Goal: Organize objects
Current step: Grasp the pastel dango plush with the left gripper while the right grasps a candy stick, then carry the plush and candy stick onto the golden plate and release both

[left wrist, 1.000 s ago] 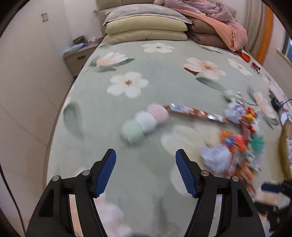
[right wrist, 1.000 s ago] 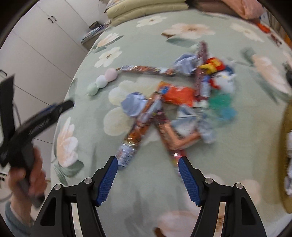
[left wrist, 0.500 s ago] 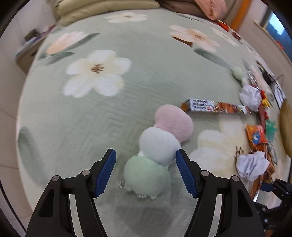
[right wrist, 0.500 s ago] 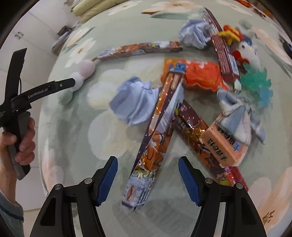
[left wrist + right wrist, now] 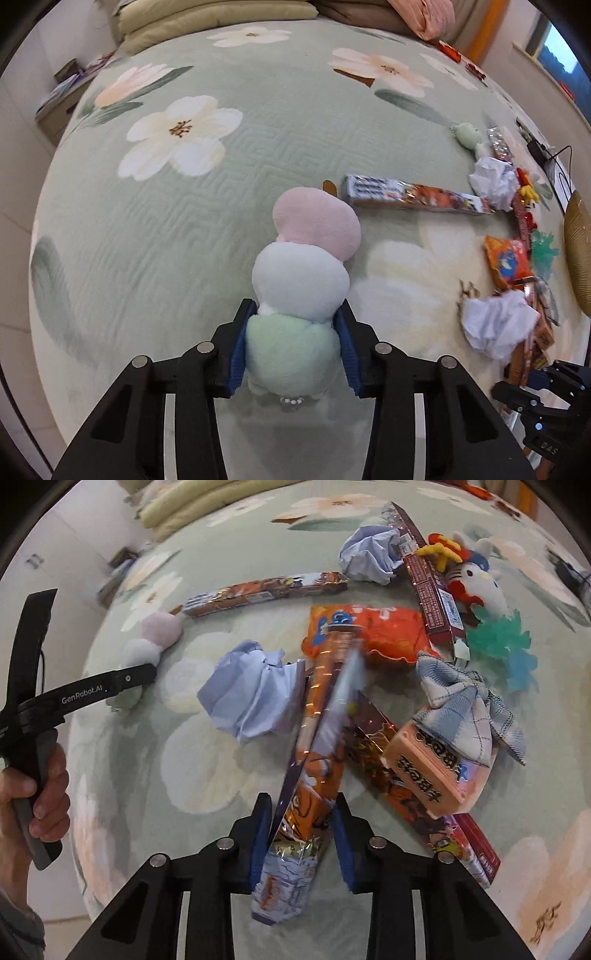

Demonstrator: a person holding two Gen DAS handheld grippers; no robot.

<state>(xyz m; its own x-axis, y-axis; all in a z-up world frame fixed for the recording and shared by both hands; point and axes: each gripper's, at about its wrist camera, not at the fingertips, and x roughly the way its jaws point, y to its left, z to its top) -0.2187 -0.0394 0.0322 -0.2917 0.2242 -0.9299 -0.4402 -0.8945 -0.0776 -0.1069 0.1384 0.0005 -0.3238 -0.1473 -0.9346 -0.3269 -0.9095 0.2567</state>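
Where it all lies: a green floral bedspread (image 5: 229, 236), pillows (image 5: 207, 18) stacked far ahead of the jaws.
Plush: three-ball plush toy (image 5: 301, 280), green, pale blue, pink.
Left gripper (image 5: 291, 349): jaws squeezing its green end.
Right gripper (image 5: 301, 843): jaws clamping a long orange snack pack (image 5: 314, 760), extending ahead.

The bed cover (image 5: 229, 236) is pale green with large white and peach flowers. The plush toy (image 5: 299, 288) has three balls: pink, light blue, mint green. The long snack packet (image 5: 314, 746) is orange and purple. The crumpled paper (image 5: 251, 698) is lilac-blue.
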